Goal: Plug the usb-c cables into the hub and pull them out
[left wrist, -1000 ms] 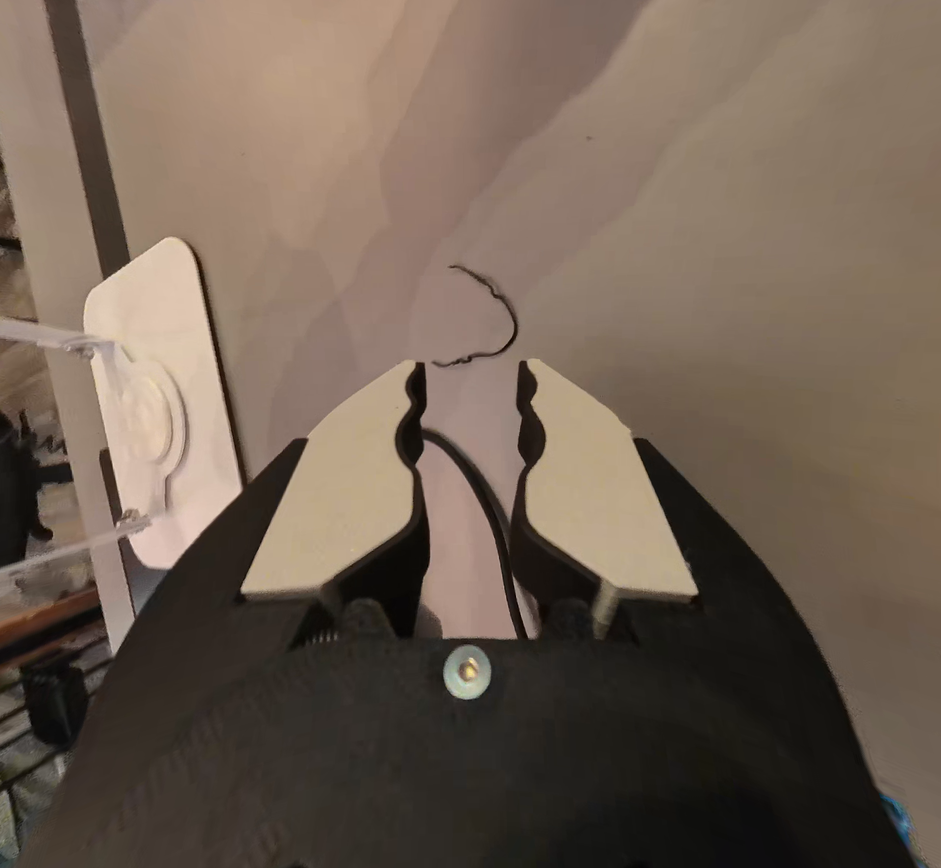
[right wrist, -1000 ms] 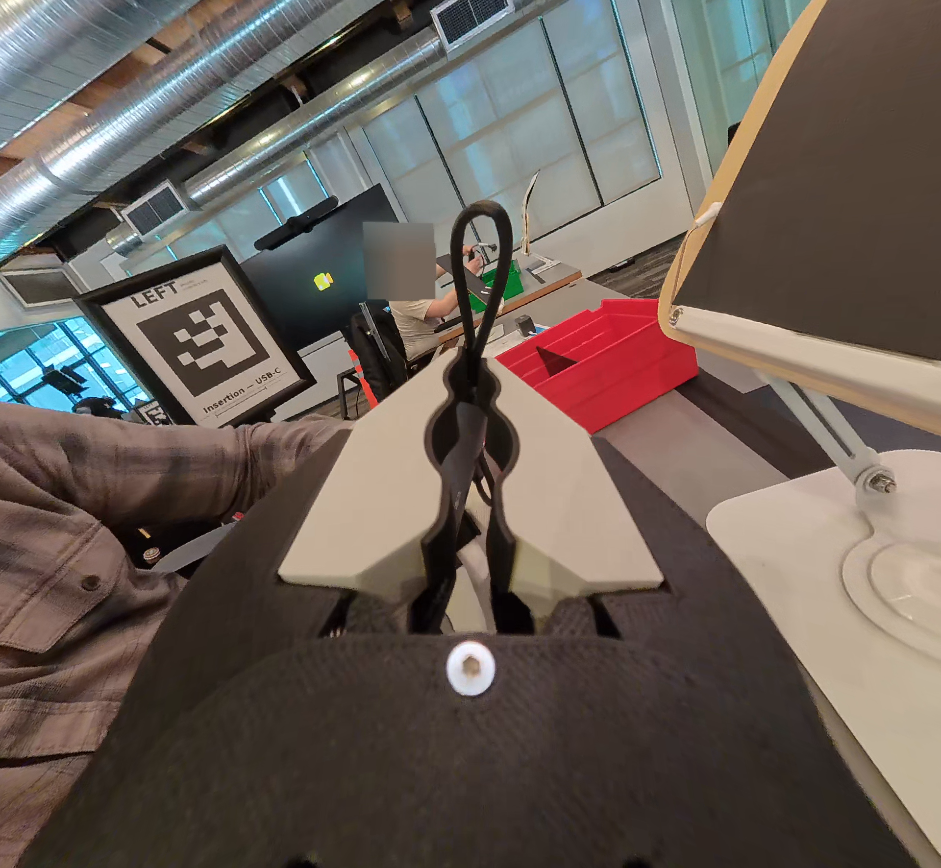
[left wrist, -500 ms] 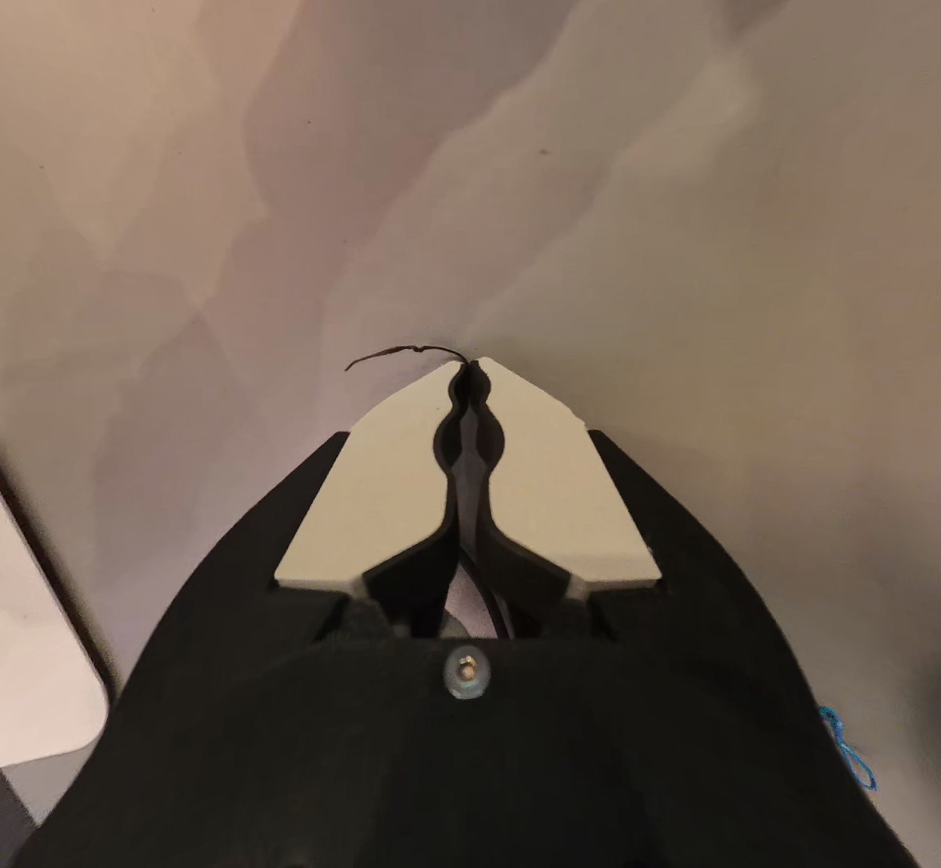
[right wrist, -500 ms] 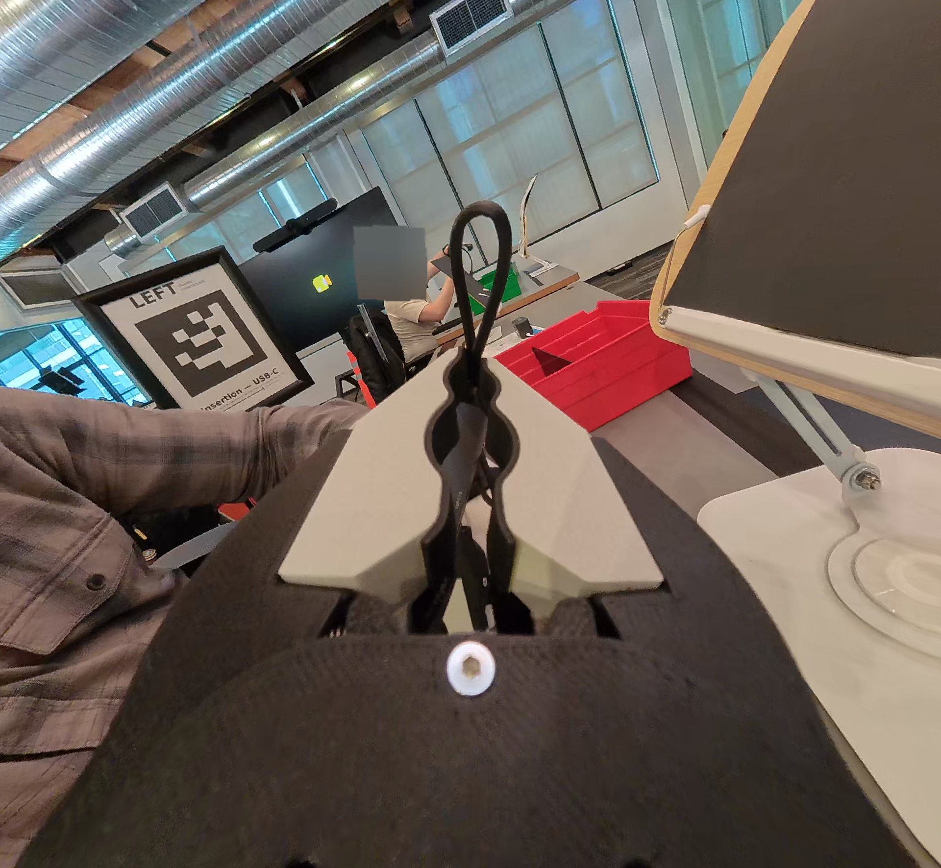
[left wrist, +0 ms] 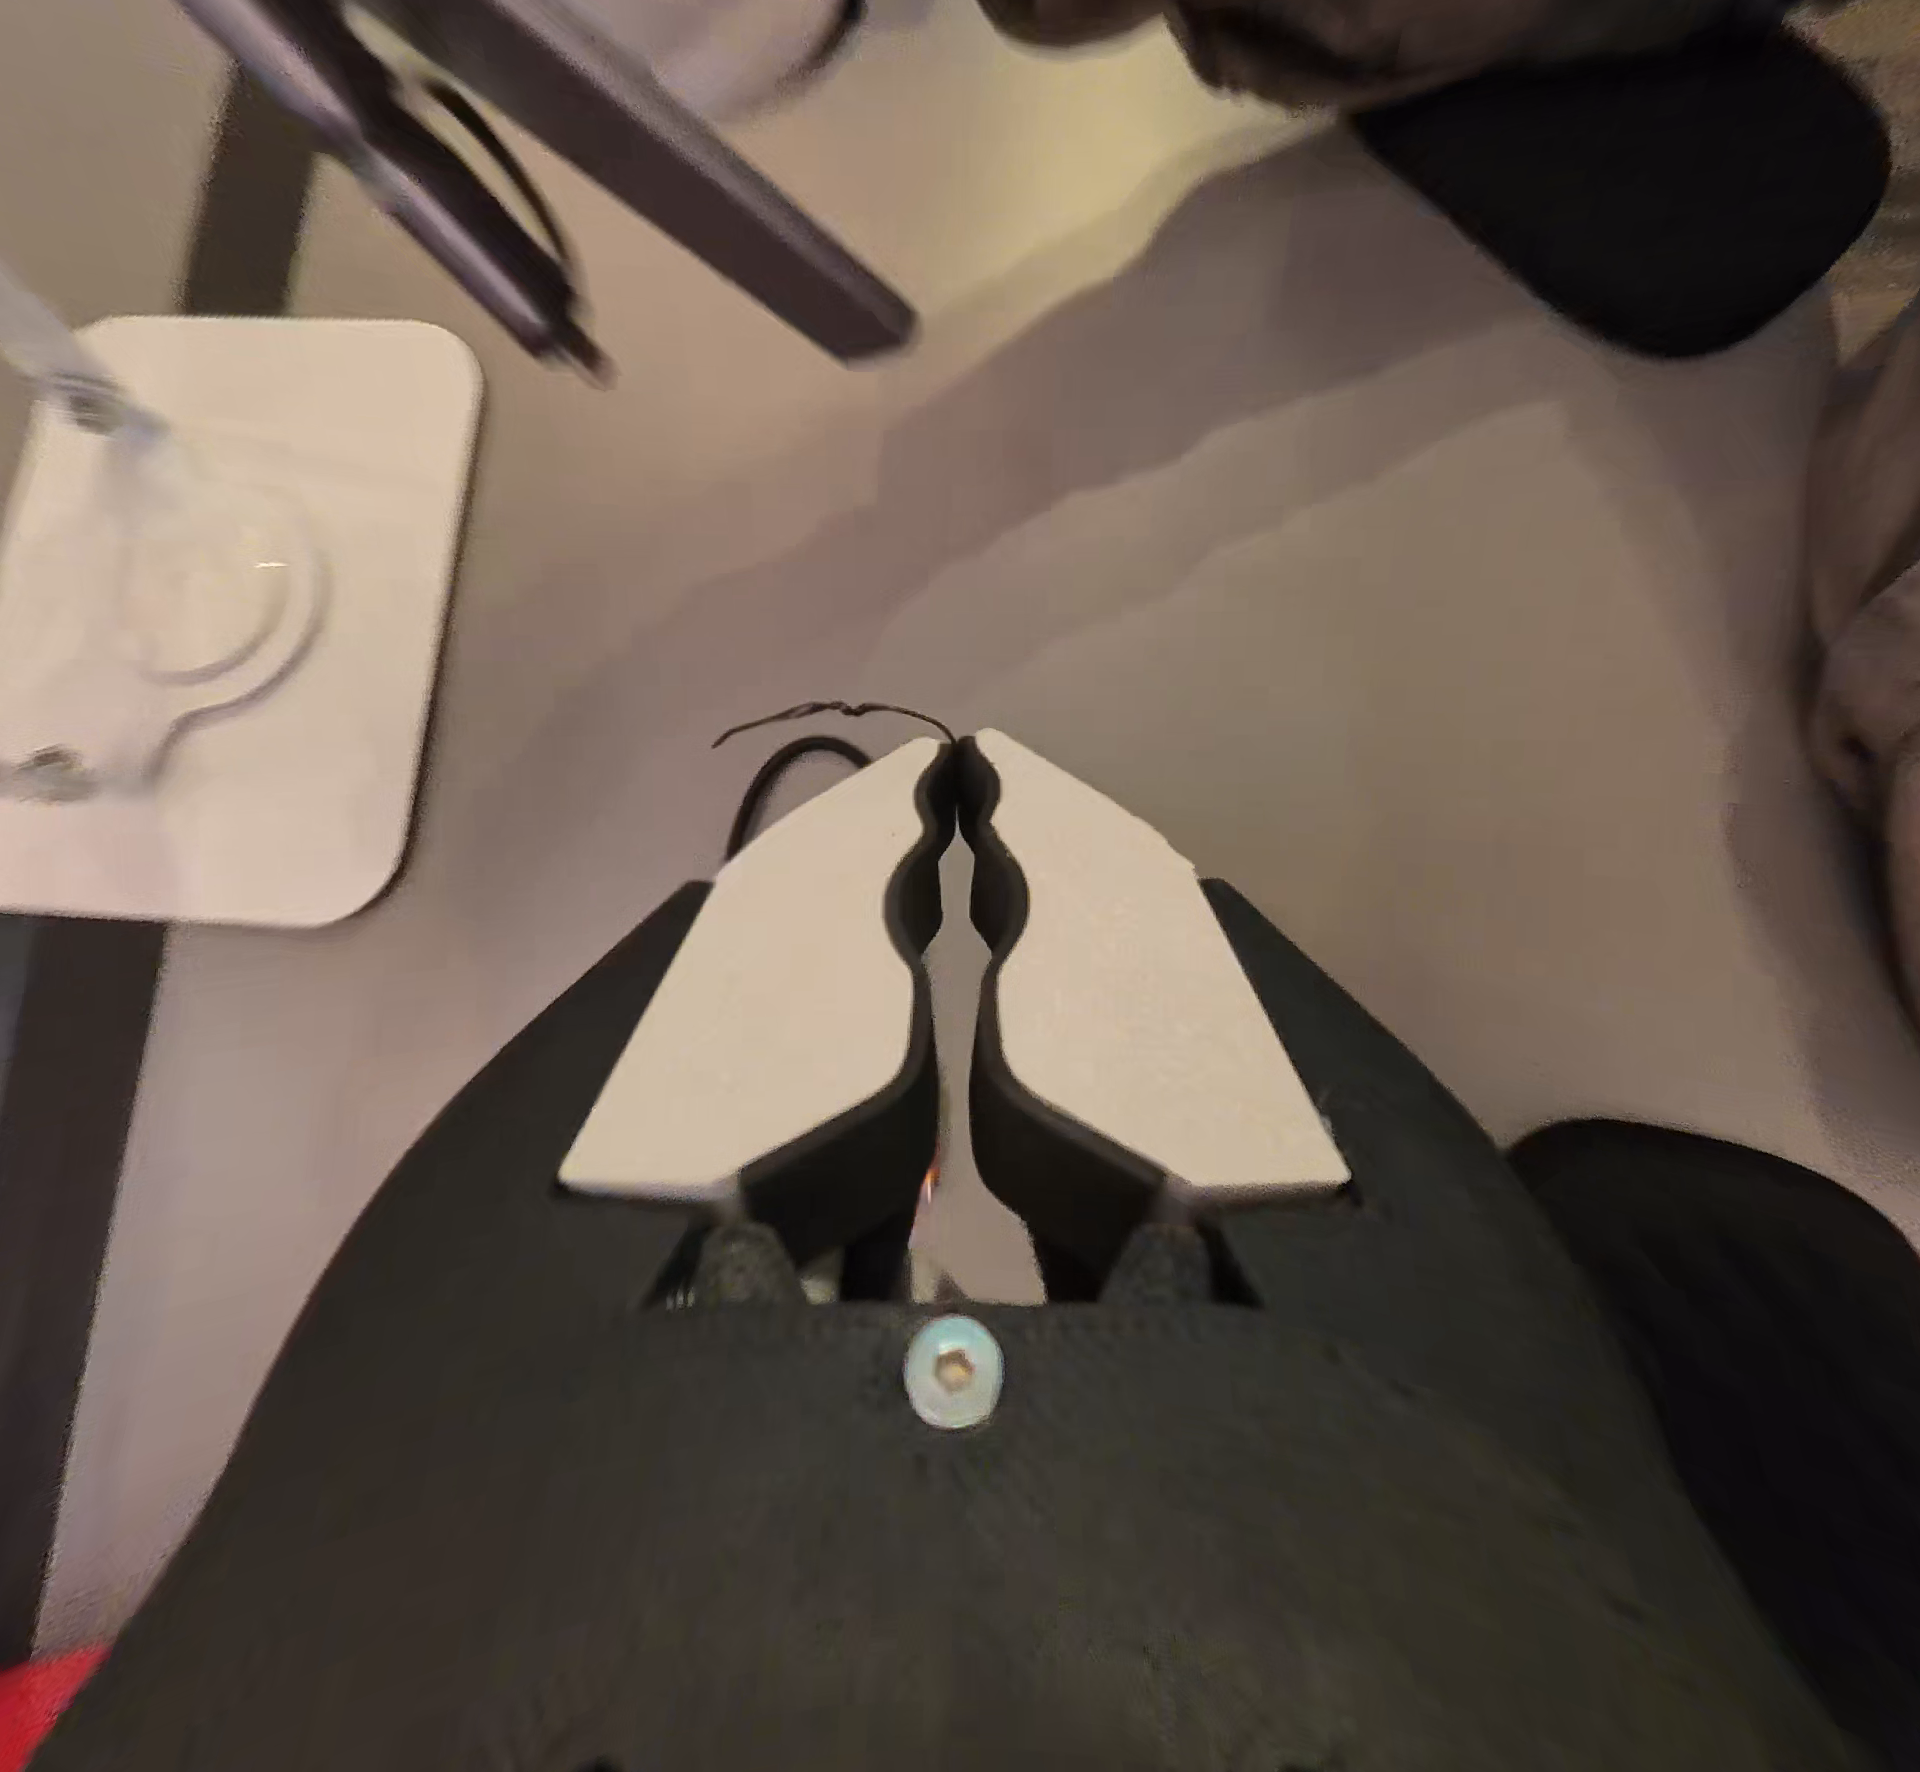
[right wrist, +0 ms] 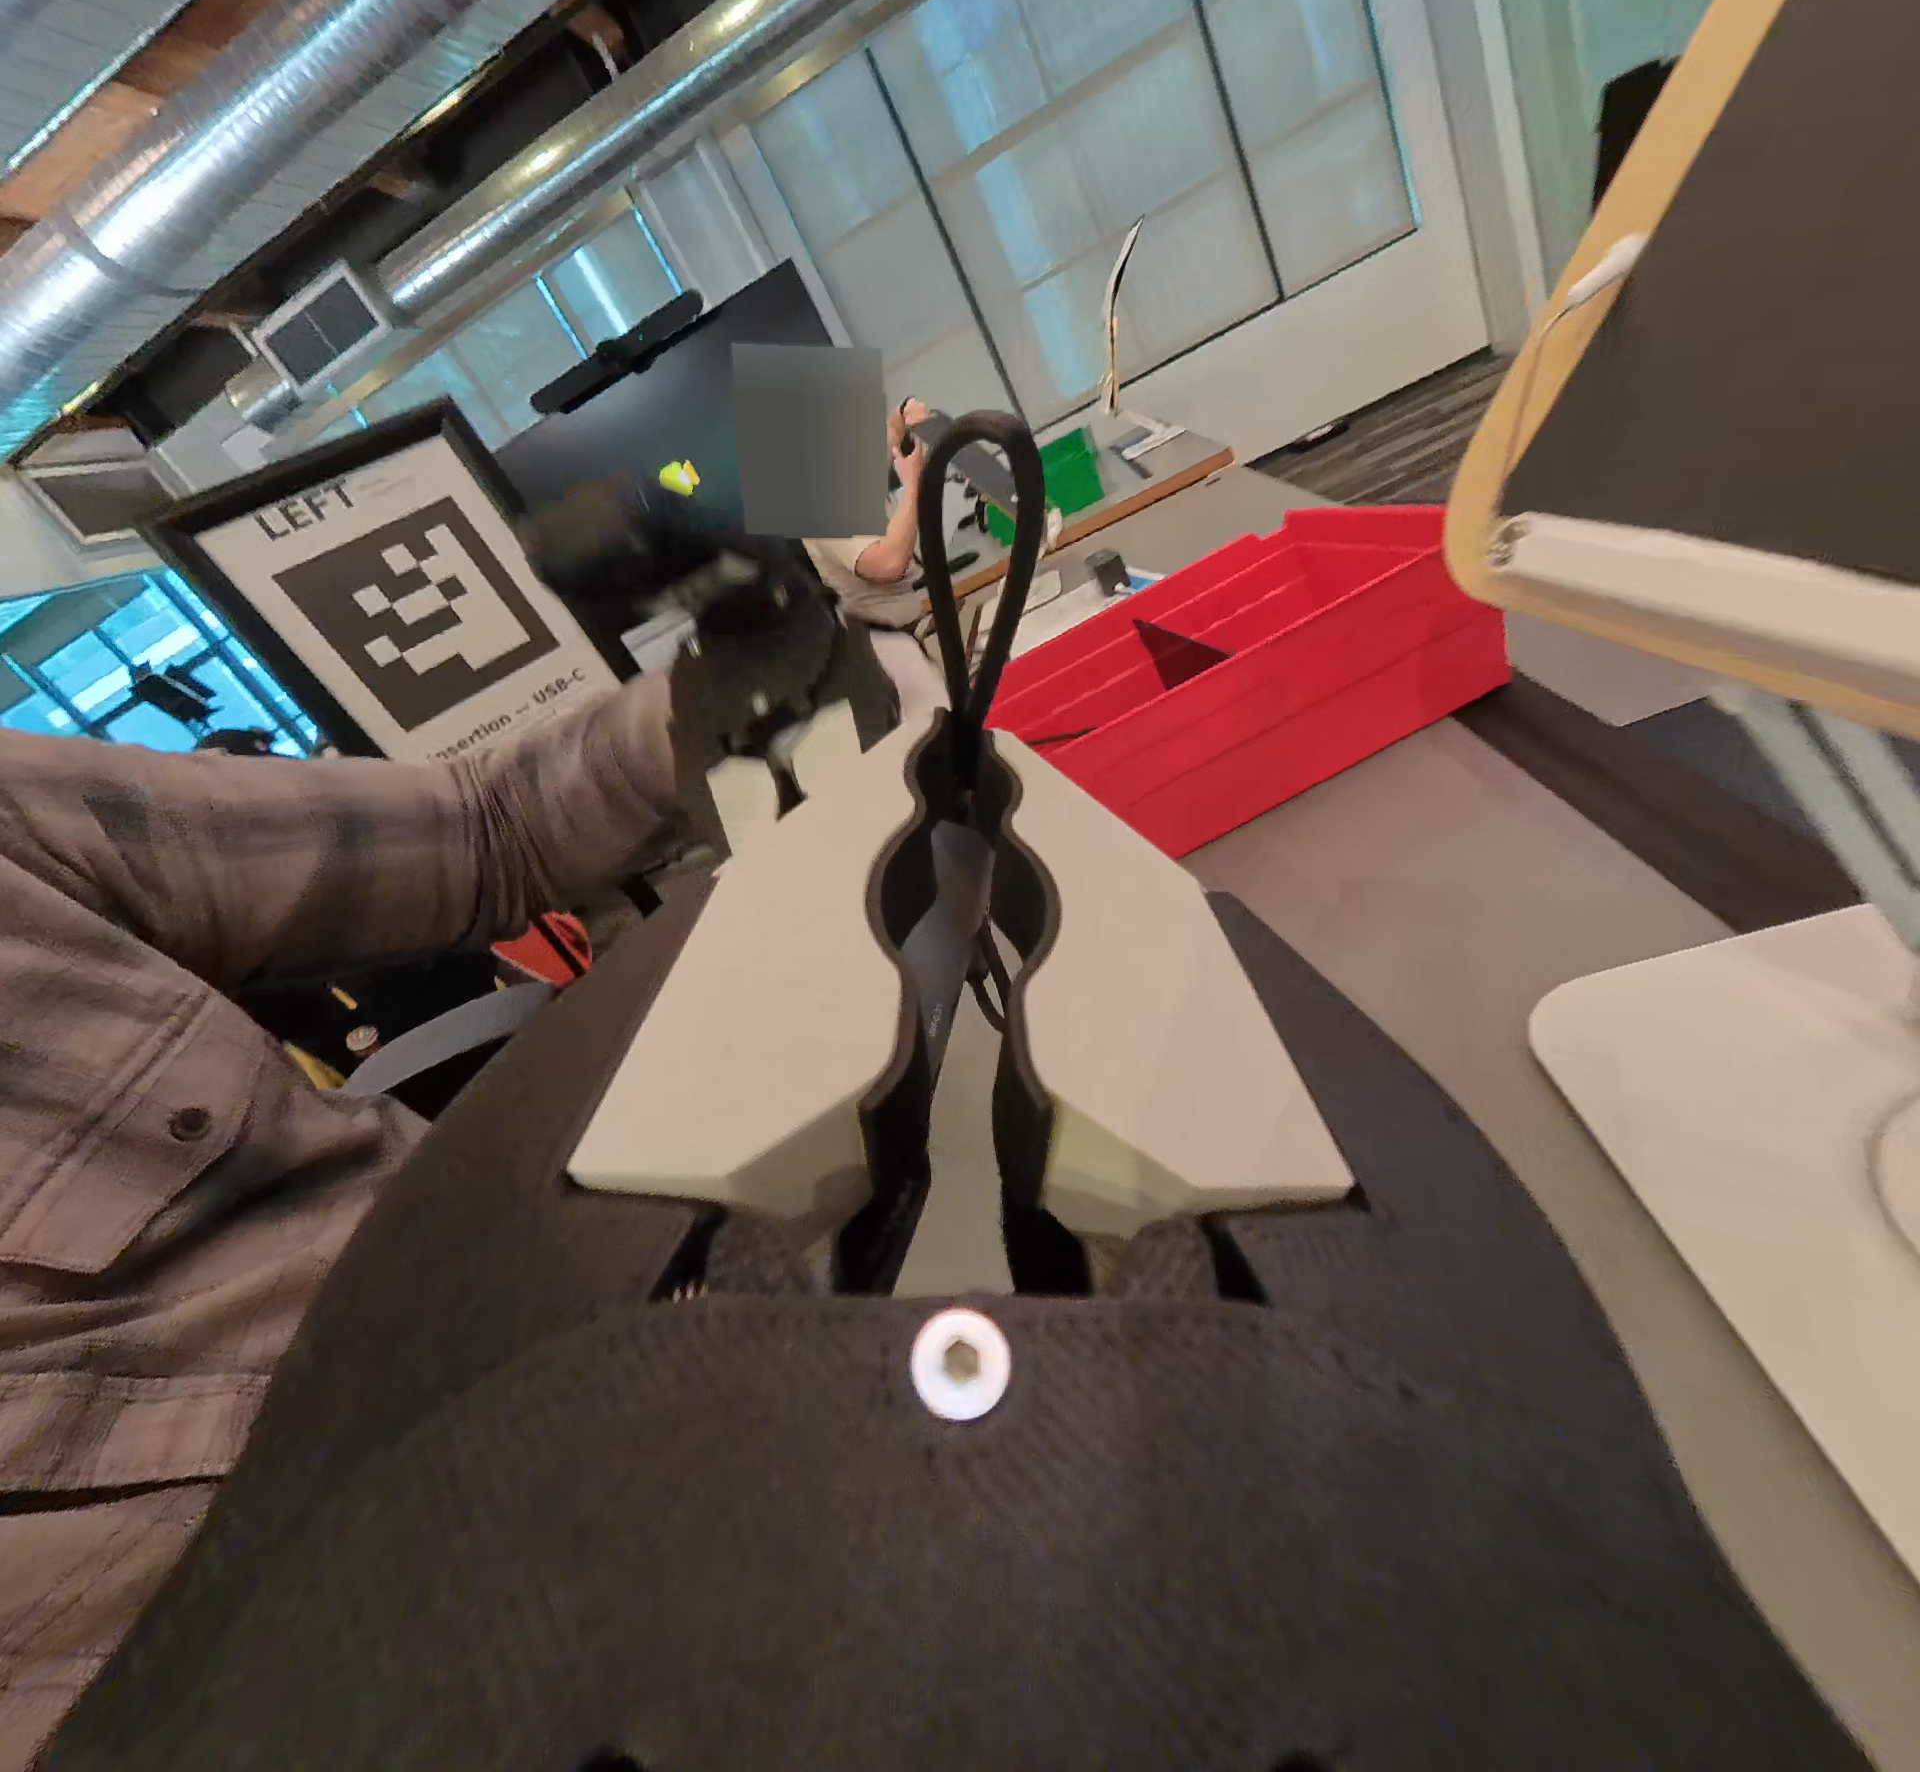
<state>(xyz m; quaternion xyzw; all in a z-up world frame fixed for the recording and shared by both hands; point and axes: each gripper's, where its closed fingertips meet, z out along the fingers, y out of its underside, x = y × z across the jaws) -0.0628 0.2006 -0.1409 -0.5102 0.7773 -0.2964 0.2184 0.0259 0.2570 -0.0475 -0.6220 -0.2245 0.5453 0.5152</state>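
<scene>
My left gripper (left wrist: 954, 754) is shut, its tips pinching a thin black wire (left wrist: 831, 712) that sticks out to the left. A thicker black cable (left wrist: 777, 768) curls out from under its left finger. It hangs above the grey table (left wrist: 1299, 683). My right gripper (right wrist: 964, 735) is shut on a dark grey hub (right wrist: 940, 933) that stands on edge between its fingers. The hub's black cable loop (right wrist: 979, 559) rises above the tips. In the left wrist view the hub (left wrist: 644, 133) shows blurred at the top left. The left gripper (right wrist: 764, 673) shows in the right wrist view.
A white stand base (left wrist: 223, 621) lies left of my left gripper; it also shows in the right wrist view (right wrist: 1745, 1151). A tilted board (right wrist: 1714, 216) hangs above it. A red bin (right wrist: 1268, 662) and a framed marker sign (right wrist: 405, 600) stand behind. A plaid sleeve (right wrist: 260, 849) crosses at left. Spacing between my two grippers at the tips: around 15 cm.
My left gripper shut on the thin wire, then rose from the table; the hub and white base came into its view. In the right wrist view the left gripper has risen into sight.
</scene>
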